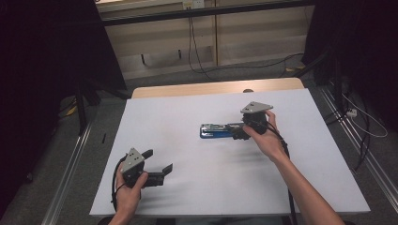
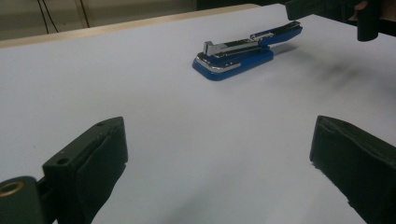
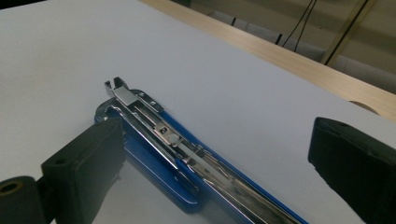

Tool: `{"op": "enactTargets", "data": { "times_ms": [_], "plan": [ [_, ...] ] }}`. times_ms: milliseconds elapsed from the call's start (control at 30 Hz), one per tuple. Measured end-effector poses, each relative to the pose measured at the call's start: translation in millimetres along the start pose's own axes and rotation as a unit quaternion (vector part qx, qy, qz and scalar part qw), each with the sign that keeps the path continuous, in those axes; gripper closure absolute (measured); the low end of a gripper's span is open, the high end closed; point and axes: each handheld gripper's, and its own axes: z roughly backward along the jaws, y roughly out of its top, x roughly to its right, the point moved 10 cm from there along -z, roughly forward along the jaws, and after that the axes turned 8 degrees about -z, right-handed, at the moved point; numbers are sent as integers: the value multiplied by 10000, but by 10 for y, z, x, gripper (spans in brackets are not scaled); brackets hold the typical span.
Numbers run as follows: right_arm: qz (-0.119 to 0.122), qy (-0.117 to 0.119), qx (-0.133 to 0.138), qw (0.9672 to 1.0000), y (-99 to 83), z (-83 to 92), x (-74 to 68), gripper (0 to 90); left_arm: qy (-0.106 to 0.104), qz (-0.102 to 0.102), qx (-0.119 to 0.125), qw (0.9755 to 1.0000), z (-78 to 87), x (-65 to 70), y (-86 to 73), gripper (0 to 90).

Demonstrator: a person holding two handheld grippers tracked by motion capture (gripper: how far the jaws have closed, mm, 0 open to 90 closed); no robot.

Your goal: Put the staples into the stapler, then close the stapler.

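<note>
High view: blue stapler lies mid-desk, far from every edge. Right gripper straddles its rear end, jaws wide apart; left gripper gapes over bare surface near the front-left edge.

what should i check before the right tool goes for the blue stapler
1. Right tool open: ok, jaws stand wide apart.
2. Blue stapler between those jaws: ok in the right gripper view, one jaw beside its base, the other well off to the side.
3. Contact with the stapler: cannot tell, the near jaw looks very close.
4. Stapler lying flat on the white table: ok, base down, metal channel showing on top.
5. Left tool out of the way: ok, open and holding nothing, near the table's front edge, apart from the stapler.
6. Space around the stapler: ok, nothing else lies beside it.
</note>
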Motion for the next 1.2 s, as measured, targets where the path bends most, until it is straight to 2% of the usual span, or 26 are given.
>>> {"op": "enactTargets", "data": {
  "times_ms": [67,167,300,367,433,700,833,933,1100,1200],
  "plan": [
    [-19,-98,49,9999,-23,46,43,44,10,12,-18,10000,5,-15,-14,45],
    [-91,-189,155,9997,-49,110,95,40,-6,152,5,9999,9,-28,-22,44],
    [-197,-359,284,9988,-91,183,131,40,-5,123,-54,9999,-6,-18,-33,45],
    [-285,-343,357,9984,-109,217,110,41,-25,82,-80,9999,-21,-4,-33,46],
    [-247,-370,361,9984,-142,248,97,41,-52,63,-79,9999,-31,12,-28,46],
    [-312,-464,385,9977,-307,363,139,41,-5,28,-76,10000,-12,10,-13,46],
    [-334,-537,465,9969,-328,438,168,41,-2,23,-70,10000,-1,8,-13,46],
    [-349,-502,493,9969,-336,467,184,41,72,-80,-87,9999,-5,-26,-10,48],
    [-359,-595,484,9964,-371,490,223,41,43,64,-68,9999,-2,-52,-20,47],
    [-379,-603,499,9962,-394,522,236,37,46,64,-95,9999,-5,-62,-30,47]
  ]
}}
